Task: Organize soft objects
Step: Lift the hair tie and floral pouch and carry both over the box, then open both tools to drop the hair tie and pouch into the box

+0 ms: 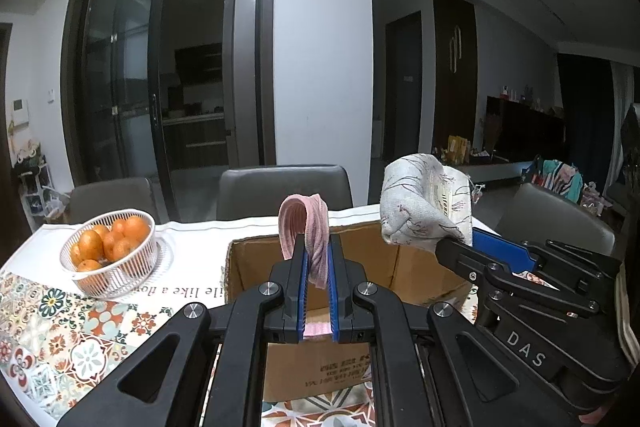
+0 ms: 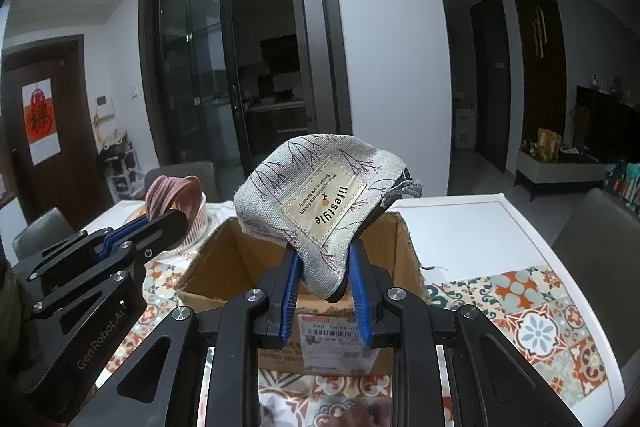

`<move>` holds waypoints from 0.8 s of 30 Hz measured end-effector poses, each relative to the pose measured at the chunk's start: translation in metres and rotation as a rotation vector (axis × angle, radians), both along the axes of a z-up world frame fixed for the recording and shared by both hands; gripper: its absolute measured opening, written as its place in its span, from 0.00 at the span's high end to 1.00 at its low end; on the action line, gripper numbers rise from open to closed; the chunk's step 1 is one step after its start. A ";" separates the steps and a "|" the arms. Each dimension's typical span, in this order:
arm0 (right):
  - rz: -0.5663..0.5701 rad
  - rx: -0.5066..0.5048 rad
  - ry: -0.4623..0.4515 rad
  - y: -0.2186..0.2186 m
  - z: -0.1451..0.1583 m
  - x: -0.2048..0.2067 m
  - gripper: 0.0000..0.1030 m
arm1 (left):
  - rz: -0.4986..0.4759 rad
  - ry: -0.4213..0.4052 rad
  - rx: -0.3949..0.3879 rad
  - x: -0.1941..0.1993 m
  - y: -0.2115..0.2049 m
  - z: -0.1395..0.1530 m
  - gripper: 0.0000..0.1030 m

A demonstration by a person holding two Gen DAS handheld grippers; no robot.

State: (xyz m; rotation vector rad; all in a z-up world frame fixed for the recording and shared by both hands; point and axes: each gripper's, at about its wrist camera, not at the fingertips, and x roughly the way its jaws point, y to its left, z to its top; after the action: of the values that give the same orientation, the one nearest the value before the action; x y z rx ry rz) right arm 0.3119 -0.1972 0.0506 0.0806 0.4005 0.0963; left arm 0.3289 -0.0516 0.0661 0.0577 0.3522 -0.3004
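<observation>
From the left wrist view, the left gripper (image 1: 317,259) has its blue-lined jaws clamped on a pink ribbed knit band (image 1: 305,227), which loops up above the fingertips over the open brown cardboard box (image 1: 256,263). To the right, the right gripper (image 1: 460,247) holds a grey linen pouch printed with thin branches (image 1: 420,207) above the box's right side. A white wire basket of oranges (image 1: 116,259) stands on the patterned tablecloth (image 1: 60,327), left of the box.

From the right wrist view, the right gripper (image 2: 325,267) is closed on the pouch (image 2: 316,195) (its sewn label reads "lifestyle"), held over the box (image 2: 224,259). The left gripper (image 2: 172,223) pinches the pink band (image 2: 176,197) above the box's left edge.
</observation>
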 end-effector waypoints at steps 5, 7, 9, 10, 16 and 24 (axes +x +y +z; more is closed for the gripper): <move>0.001 -0.008 0.044 -0.002 -0.010 0.023 0.75 | 0.002 0.042 0.012 0.024 -0.003 -0.014 0.90; 0.006 -0.008 0.068 -0.002 -0.015 0.032 0.75 | 0.000 0.060 0.020 0.032 -0.004 -0.020 0.90; 0.015 -0.009 0.090 -0.003 -0.019 0.040 0.75 | 0.004 0.076 0.038 0.040 -0.006 -0.026 0.90; 0.019 -0.012 0.103 -0.003 -0.022 0.044 0.75 | 0.003 0.082 0.042 0.042 -0.007 -0.028 0.90; 0.035 -0.022 0.150 -0.005 -0.031 0.059 0.73 | 0.007 0.121 0.059 0.056 -0.009 -0.038 0.87; 0.038 -0.022 0.180 -0.012 -0.035 0.065 0.62 | 0.015 0.143 0.075 0.057 -0.008 -0.043 0.55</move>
State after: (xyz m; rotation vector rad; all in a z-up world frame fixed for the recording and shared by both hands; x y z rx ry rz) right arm 0.3767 -0.2091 0.0155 0.0600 0.5833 0.1229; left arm 0.3856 -0.0594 0.0233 0.1070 0.5058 -0.2767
